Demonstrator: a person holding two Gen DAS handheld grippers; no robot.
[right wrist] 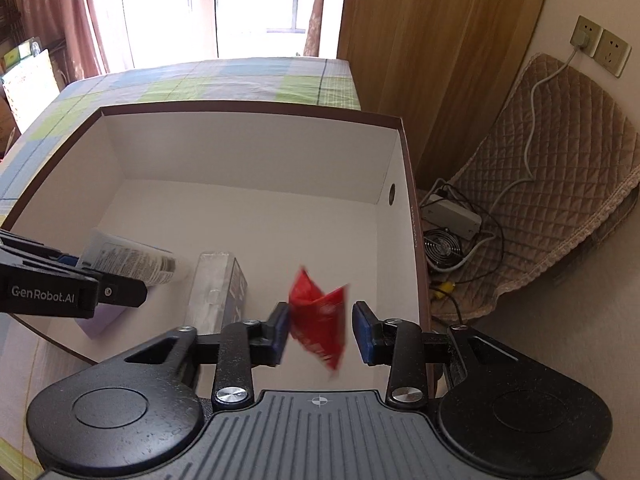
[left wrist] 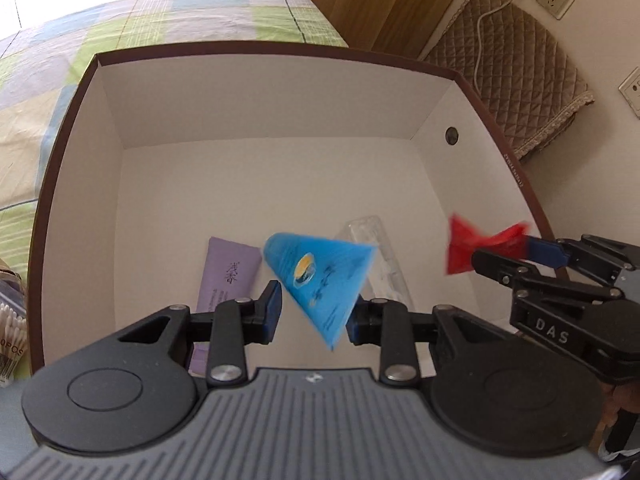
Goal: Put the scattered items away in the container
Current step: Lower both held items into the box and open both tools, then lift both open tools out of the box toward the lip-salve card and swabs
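Resting on a checked bedspread (left wrist: pixel 168 20) beside a wooden wardrobe (right wrist: pixel 432 40), the brown-rimmed box (left wrist: pixel 276 96) has bare floor beyond both spread-jawed grippers, left gripper (left wrist: pixel 313 312) around a blurred blue tube (left wrist: pixel 320 276), right gripper (right wrist: pixel 322 330) around a blurred red packet (right wrist: pixel 320 320).

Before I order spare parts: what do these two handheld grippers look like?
Both match: the left gripper and right gripper have black linkage arms with silver rivets, blue-padded jaws, round black side discs and a ribbed grey body bearing a crosshair mark. Seen side-on, one reads "GenRobot.AI", the other "DAS".
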